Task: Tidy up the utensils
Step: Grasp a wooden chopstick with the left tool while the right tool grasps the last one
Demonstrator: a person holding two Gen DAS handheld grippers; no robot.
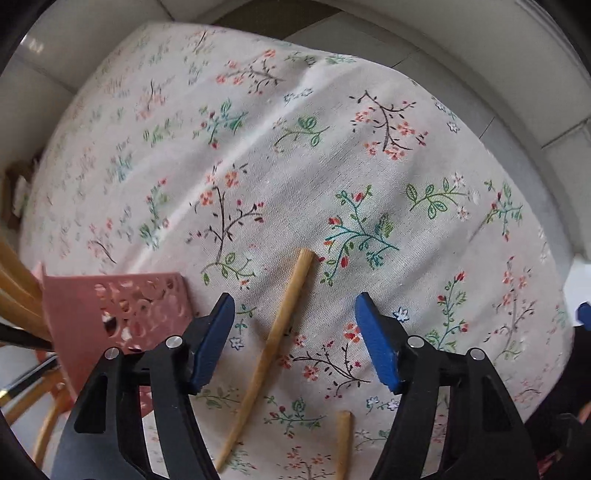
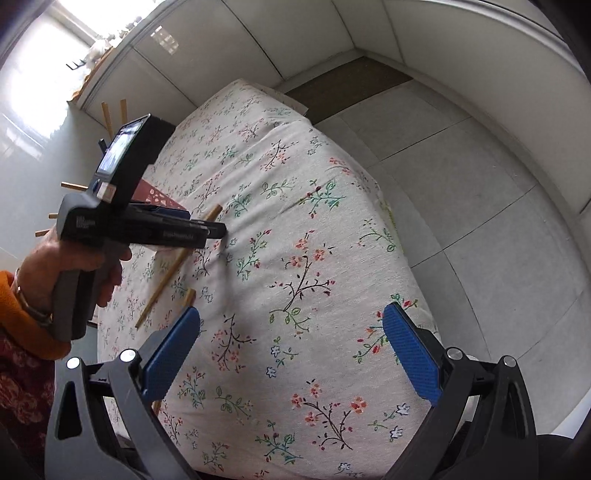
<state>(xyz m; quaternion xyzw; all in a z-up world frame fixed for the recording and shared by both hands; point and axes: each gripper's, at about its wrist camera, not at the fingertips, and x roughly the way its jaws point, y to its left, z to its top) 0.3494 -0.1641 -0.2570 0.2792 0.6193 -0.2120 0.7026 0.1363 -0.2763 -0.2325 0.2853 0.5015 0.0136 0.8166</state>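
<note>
Lying on the floral tablecloth (image 1: 258, 155), a long wooden chopstick (image 1: 271, 343) runs between the blue pads of our left gripper (image 1: 295, 332), whose jaws stand apart on either side of it without pressing it. A 2nd, shorter wooden stick (image 1: 342, 443) shows just beside it toward the lower edge of the left wrist view, only its upper part inside the picture. To the left sits a pink perforated holder (image 1: 122, 306), with several wooden sticks (image 1: 18, 284) poking from it at the picture's edge. From the right wrist view we get what the left cannot give: the whole left gripper from the side, held in a hand (image 2: 74, 266) with an orange cuff (image 2: 22, 317), its tip pointing down at the cloth over the long chopstick, and the stick ends fanning out behind it. That view also shows our right gripper (image 2: 291, 350) with its jaws spread wide over bare cloth, nothing between them, well apart from the chopsticks. Around the table we see pale floor tiles (image 2: 461, 177) and white cabinet fronts (image 2: 295, 33), with a bright window at upper left. White lettering sits on the side of the left gripper's body, but it is too small and blurred for us to read.
</note>
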